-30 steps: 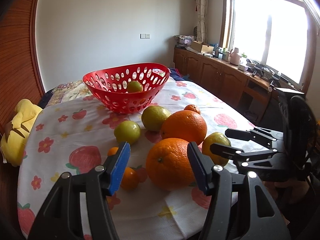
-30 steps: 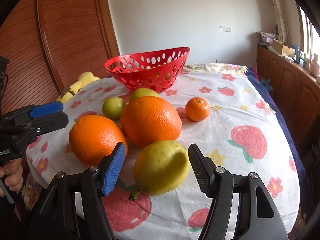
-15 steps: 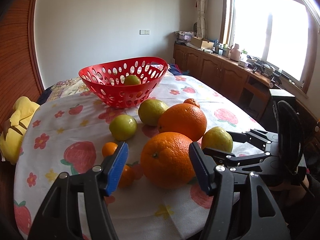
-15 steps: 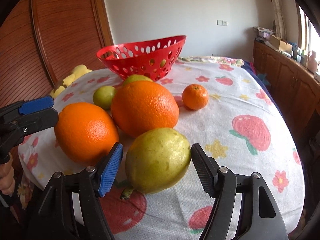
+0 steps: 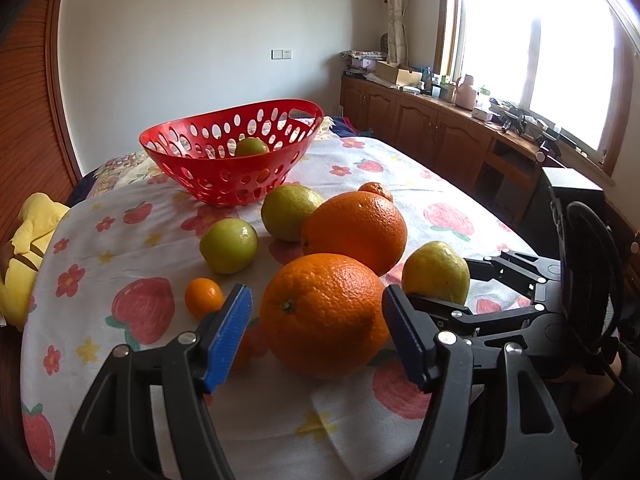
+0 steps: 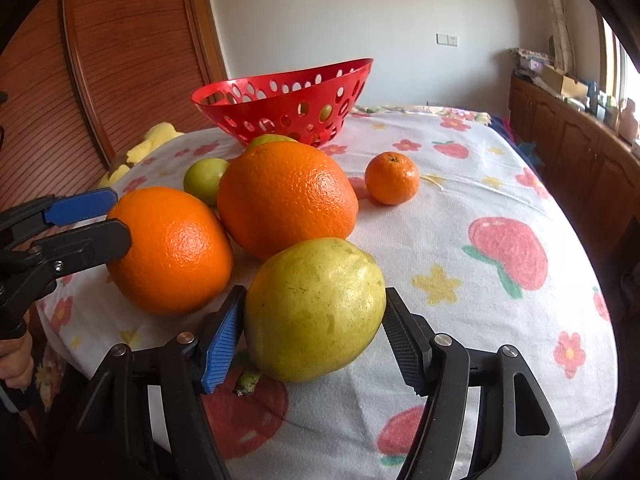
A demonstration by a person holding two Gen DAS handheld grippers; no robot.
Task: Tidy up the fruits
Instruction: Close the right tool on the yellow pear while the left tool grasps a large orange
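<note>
As your left gripper widens its jaws around the near orange, gaps remain, so nothing is held. Your right gripper, closing, now touches the yellow-green fruit on the worktop; the basket waits beyond.

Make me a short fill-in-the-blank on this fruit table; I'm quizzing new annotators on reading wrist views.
1. The basket on the table is coloured ____.
2. The right gripper brackets a yellow-green ____.
3. The left gripper brackets a large ____.
4. The only fruit in the basket is coloured ____.

Missing words: red; lemon; orange; green
</note>
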